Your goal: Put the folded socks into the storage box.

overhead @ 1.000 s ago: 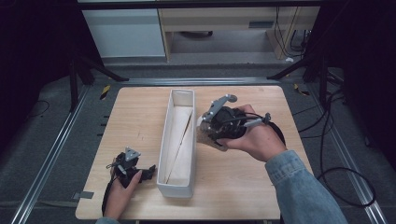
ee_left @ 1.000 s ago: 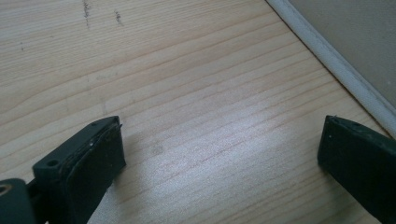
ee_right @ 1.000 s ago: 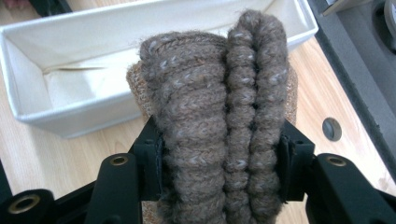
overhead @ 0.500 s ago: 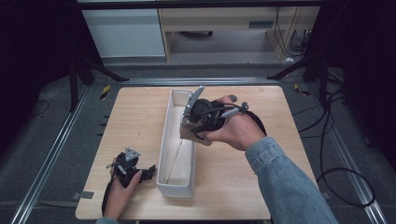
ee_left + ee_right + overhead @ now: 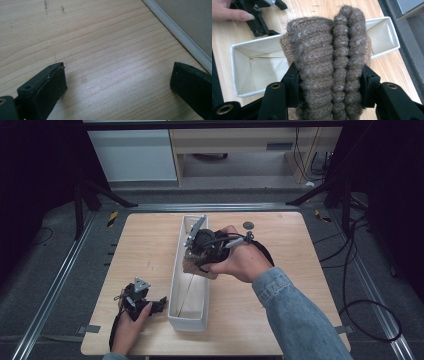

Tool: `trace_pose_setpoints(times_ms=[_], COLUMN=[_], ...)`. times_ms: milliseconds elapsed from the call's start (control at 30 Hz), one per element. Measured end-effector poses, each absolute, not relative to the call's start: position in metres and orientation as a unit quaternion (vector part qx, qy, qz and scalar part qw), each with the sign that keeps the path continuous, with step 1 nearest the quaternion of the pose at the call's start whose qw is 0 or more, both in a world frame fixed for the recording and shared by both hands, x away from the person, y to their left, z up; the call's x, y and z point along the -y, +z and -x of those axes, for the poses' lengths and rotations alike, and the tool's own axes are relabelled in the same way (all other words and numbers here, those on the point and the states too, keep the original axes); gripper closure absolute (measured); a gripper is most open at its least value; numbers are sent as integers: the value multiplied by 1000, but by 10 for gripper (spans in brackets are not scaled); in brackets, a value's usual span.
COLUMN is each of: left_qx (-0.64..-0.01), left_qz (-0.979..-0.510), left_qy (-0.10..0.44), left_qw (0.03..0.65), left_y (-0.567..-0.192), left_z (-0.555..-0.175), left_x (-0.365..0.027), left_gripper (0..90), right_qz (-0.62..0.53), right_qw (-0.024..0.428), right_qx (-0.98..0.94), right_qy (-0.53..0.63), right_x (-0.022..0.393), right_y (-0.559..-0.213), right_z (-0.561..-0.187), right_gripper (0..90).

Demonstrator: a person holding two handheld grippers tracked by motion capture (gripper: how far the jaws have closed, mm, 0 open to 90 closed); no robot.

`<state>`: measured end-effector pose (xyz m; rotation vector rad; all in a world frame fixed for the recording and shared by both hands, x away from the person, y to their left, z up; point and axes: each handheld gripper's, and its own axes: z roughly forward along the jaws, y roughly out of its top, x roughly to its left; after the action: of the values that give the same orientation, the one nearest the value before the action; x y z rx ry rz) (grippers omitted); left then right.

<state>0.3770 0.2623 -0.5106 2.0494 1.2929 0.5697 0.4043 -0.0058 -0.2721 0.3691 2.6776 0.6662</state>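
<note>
A rolled brown knitted cloth point(image 5: 329, 50) is clamped between the two black jaws of my right gripper point(image 5: 329, 85), whose pads press on both its sides. In the high view the right gripper point(image 5: 196, 255) holds this cloth point(image 5: 192, 266) just above the middle of a long white fabric box point(image 5: 190, 320). The box's inside point(image 5: 254, 67) lies under the cloth and looks bare. Near the table's front left, my left gripper point(image 5: 159, 304) rests on the wood beside the box. Its jaws stand wide apart point(image 5: 117, 87) with only tabletop between them.
The box runs lengthwise down the centre of the wooden table point(image 5: 280, 310). A small dark disc point(image 5: 248, 225) lies on the wood right of the box's far end. Metal rails and cables border the table on the floor.
The right hand has carried the knitted cloth leftward, from beside the box's right wall to over the box. The left gripper has stayed where it was.
</note>
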Motion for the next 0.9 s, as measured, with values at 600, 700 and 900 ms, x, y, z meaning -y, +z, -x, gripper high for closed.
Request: trace_pose_setpoints(times_ms=[600,700,900], left_qx=[-491,-491,-491], left_qz=[-780,-780,-781], left_qy=[216,216,216], left_qw=[321,321,320], left_y=[-511,-511,-511], left_z=[-377,-377,-377], left_x=[-262,-262,-262], left_gripper=[0,0,0], right_qz=[-106,-107,-103], right_qw=[164,156,146], right_qx=[-950,-951,-955], right_qy=[242,243,235], right_x=[-16,-18,-22], right_y=[-280,-284,-292], right_z=[-389,-388,-388], right_gripper=[475,475,475])
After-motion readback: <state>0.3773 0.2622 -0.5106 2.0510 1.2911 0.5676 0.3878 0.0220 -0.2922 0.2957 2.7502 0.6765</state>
